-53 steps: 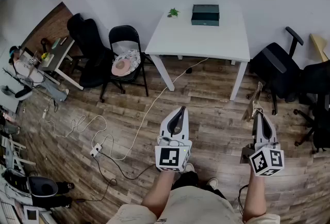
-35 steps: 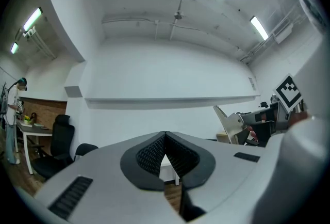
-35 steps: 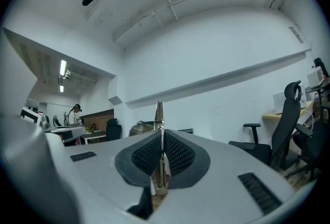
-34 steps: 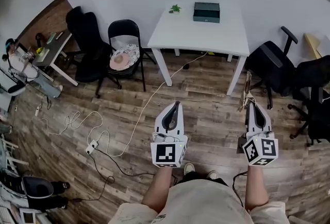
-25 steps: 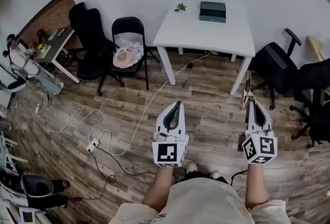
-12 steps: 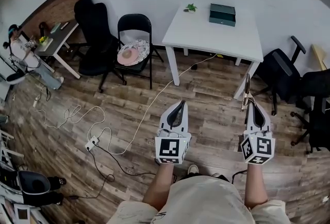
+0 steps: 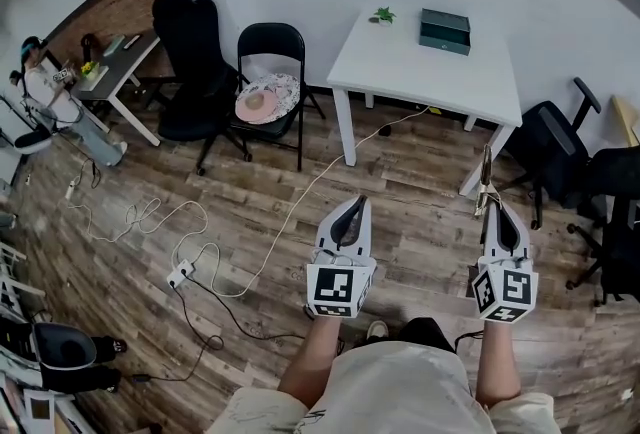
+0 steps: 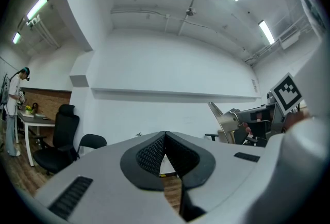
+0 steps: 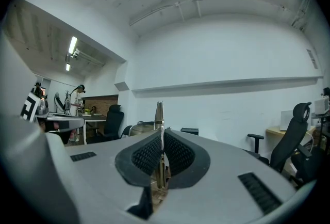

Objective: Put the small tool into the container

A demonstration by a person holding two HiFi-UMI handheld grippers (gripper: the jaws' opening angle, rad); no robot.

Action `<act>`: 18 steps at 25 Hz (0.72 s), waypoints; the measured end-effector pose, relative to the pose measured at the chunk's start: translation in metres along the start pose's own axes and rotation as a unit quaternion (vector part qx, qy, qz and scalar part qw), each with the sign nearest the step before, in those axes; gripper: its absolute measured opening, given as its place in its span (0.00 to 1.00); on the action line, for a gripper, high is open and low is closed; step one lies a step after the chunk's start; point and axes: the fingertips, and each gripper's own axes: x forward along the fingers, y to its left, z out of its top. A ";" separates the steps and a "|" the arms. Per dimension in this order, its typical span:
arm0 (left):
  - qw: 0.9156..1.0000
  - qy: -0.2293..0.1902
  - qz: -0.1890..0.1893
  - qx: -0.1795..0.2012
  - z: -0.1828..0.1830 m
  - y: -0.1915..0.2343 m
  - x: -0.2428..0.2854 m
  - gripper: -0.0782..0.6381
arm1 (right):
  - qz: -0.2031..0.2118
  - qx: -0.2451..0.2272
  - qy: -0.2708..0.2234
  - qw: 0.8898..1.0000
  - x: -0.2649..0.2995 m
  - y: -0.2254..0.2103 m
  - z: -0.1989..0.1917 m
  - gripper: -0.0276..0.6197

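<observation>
Head view: at lower right the right claw (image 7: 487,212) pinches the small tool (image 7: 486,172), which juts past its tips; the container (image 7: 445,30) sits well apart on the table (image 7: 410,72), upper right. Left gripper view — left claw (image 8: 164,138) closed, empty. Right gripper view — small tool clamped at centre.

Hiding the lower length of the thin brass-coloured metal tool (image 9: 159,114) between the ribbed black pads (image 9: 142,158) of the right claw (image 9: 161,133), leaving only the tip showing. Appearing too small in the head view for telling that tool's kind. Lying too far ahead of the left claw (image 7: 359,201) for reading the lid of the dark green rectangular box (image 7: 445,30). Blocking nearly everything ahead of the left claw behind its own jaws. Running off the picture's edge, right of the right claw: black office chair (image 7: 615,192).
</observation>
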 end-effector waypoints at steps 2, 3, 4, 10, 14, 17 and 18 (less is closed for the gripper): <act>1.000 0.000 -0.003 0.002 0.000 0.002 -0.001 0.12 | -0.003 0.001 0.002 1.000 0.000 0.001 -0.002 0.07; 1.000 0.001 -0.003 0.004 0.000 0.003 -0.001 0.12 | -0.004 0.003 0.002 1.000 0.001 0.001 -0.003 0.07; 1.000 0.003 -0.004 0.006 -0.001 0.003 0.000 0.12 | -0.005 0.004 0.003 1.000 0.002 0.000 -0.004 0.07; 1.000 0.014 -0.005 0.009 -0.012 0.003 0.010 0.12 | 0.003 0.019 0.003 1.000 0.013 -0.003 -0.012 0.07; 1.000 0.011 -0.004 0.013 -0.014 0.008 0.021 0.12 | 0.007 0.024 0.003 1.000 0.027 -0.004 -0.018 0.07; 1.000 0.014 -0.005 0.021 -0.017 0.016 0.033 0.12 | 0.004 0.027 0.003 1.000 0.041 -0.005 -0.023 0.07; 1.000 0.016 -0.006 0.023 -0.018 0.018 0.038 0.12 | 0.004 0.028 0.004 1.000 0.046 -0.005 -0.025 0.07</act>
